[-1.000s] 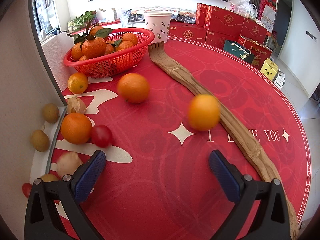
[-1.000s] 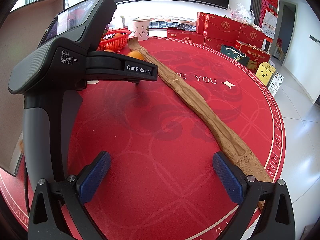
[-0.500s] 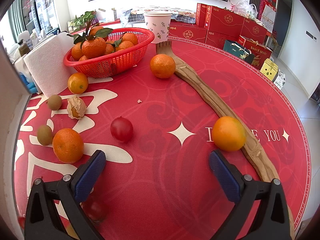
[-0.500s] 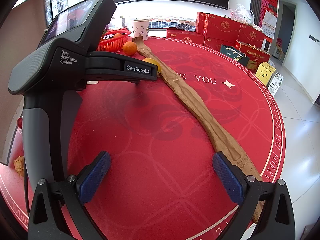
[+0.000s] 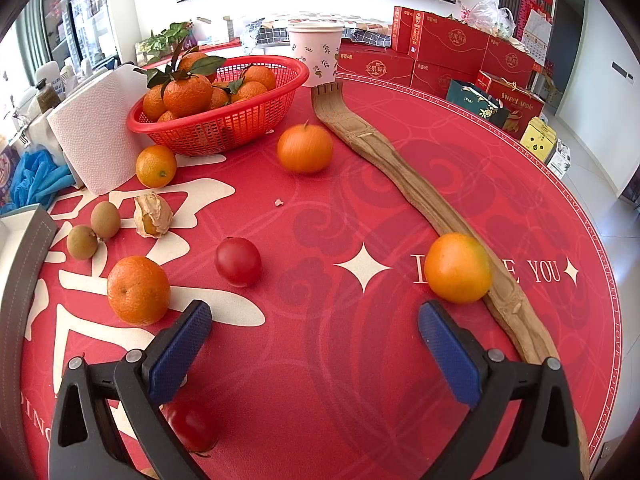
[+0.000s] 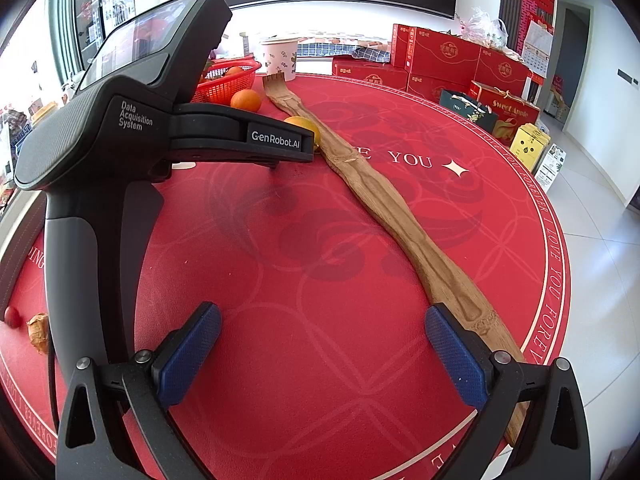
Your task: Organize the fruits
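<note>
Oranges: left view, nearest orange (image 5: 457, 268) sits against the wooden strip (image 5: 404, 184), just ahead of our left gripper (image 5: 314, 346), jaws spread, empty. Firm, round, rolls easily; we'd pinch across its middle. Right view: right gripper (image 6: 322, 354) also spread, empty, well short of the red basket (image 6: 228, 80).

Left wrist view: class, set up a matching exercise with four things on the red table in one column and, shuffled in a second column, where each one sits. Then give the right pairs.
Things
1. red basket
2. paper cup
3. husked fruit
4. yellow-orange fruit

Places
A. against the long wooden strip, near the right finger of the left tongs
B. at the far edge, behind the strip's comb-like end
C. beside the two small brown fruits
D. far left, heaped with leafy oranges

Pairs: 1-D, 2-B, 3-C, 4-A
</note>
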Demonstrator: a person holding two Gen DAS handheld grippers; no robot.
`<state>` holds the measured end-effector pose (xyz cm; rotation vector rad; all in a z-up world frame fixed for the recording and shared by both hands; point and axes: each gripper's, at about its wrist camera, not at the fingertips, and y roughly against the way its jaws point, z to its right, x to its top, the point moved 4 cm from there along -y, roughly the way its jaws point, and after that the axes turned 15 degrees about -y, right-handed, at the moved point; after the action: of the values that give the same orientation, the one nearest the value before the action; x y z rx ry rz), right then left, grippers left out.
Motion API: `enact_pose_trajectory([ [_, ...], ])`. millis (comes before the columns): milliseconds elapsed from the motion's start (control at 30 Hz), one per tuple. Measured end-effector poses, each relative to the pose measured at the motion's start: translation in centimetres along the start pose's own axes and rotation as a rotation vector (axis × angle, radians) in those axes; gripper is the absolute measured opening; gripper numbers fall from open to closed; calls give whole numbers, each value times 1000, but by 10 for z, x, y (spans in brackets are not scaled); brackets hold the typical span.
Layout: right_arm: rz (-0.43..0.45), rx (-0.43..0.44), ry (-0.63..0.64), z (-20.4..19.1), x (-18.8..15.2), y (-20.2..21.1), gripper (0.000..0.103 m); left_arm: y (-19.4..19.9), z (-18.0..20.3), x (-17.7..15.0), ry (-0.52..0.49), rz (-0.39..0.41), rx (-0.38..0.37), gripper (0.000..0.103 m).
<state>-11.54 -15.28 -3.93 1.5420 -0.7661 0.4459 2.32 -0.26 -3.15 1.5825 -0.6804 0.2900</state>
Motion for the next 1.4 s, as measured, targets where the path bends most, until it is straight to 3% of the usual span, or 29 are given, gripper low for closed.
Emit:
enact_pose_trajectory([
  [1400, 0, -4, 0, -4, 2, -2, 102, 0, -2, -2, -7, 1, -5, 103],
])
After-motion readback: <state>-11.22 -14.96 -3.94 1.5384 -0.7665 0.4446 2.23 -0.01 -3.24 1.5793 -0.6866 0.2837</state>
